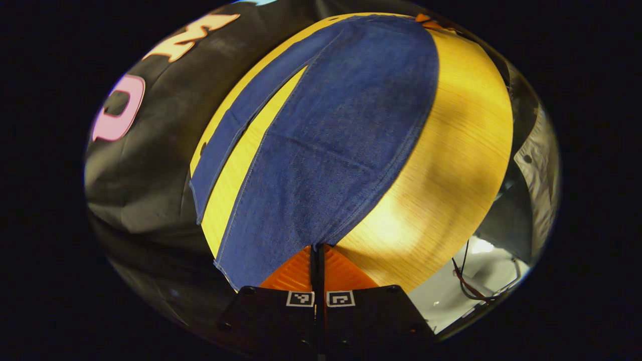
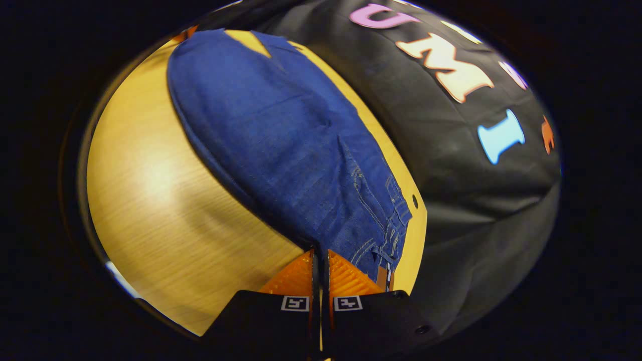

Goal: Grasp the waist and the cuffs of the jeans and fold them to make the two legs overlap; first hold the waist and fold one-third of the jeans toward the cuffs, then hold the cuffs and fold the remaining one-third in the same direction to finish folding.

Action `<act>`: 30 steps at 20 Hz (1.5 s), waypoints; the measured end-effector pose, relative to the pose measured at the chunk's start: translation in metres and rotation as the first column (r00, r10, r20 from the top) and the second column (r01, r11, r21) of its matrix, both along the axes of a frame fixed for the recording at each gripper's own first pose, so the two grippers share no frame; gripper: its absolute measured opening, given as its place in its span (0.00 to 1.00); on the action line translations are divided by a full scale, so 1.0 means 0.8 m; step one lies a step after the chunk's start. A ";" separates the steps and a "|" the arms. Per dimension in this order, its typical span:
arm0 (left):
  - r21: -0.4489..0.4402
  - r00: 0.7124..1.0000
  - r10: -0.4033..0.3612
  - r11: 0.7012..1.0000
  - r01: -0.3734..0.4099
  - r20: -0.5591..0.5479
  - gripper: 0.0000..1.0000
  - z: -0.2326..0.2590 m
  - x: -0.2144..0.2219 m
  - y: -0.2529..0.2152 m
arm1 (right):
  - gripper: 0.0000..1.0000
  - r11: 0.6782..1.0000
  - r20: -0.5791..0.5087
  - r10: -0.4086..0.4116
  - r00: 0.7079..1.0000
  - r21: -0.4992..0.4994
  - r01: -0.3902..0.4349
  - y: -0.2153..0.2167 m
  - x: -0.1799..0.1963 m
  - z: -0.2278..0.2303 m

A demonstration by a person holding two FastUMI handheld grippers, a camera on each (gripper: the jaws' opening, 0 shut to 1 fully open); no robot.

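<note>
Blue jeans point(image 1: 341, 140) lie flat on the wooden table point(image 1: 451, 165), the two legs spread apart in a narrow V. In the left gripper view my left gripper point(image 1: 317, 248) is shut on the near corner of the closer leg's cuff, while the other leg point(image 1: 235, 130) runs along the table's far side. In the right gripper view my right gripper point(image 2: 320, 252) is shut on the near edge of the jeans point(image 2: 281, 140) at the waist, beside the waistband point(image 2: 396, 215) with its belt loops. A bit of orange from the opposite gripper point(image 2: 184, 35) shows at the far end.
The black cloth wall point(image 1: 150, 165) hangs right behind the table's far edge. Bare wood point(image 2: 160, 200) stretches along the near side of the jeans. Cables point(image 1: 471, 286) lie on the pale floor past the table's end, beside a silver cover point(image 1: 539, 165).
</note>
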State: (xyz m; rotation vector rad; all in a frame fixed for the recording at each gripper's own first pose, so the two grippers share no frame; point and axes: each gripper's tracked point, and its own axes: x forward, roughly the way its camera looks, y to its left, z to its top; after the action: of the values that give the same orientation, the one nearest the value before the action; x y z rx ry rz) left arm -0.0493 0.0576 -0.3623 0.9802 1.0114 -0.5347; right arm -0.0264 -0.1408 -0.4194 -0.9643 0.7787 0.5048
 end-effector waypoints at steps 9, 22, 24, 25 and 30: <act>-0.104 0.969 0.170 0.983 -0.153 0.179 0.00 0.107 0.124 -0.003 | 0.04 0.930 0.198 -0.308 0.931 0.270 0.250 0.034 0.105 0.114; -0.183 0.982 -0.006 0.982 0.042 0.191 0.00 0.112 0.362 -0.021 | 0.03 0.866 0.292 -0.476 0.830 0.323 0.383 0.076 0.282 0.126; -0.204 0.980 -0.019 0.977 0.060 0.200 0.00 0.102 0.399 -0.025 | 0.03 0.855 0.286 -0.497 0.819 0.320 0.407 0.082 0.300 0.114; -0.213 0.980 -0.020 0.975 0.063 0.200 0.00 0.094 0.417 -0.028 | 0.03 0.849 0.282 -0.508 0.814 0.322 0.418 0.085 0.309 0.107; -0.301 0.988 0.041 0.954 0.006 0.149 0.00 0.034 0.481 -0.041 | 0.03 0.826 0.230 -0.544 0.807 0.317 0.466 0.095 0.356 0.046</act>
State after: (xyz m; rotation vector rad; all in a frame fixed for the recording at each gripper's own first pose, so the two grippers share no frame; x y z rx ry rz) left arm 0.3355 0.0251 -0.3352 0.7274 0.7727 -0.5706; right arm 0.2582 -0.0649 -0.3825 -0.5440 0.6339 -0.0314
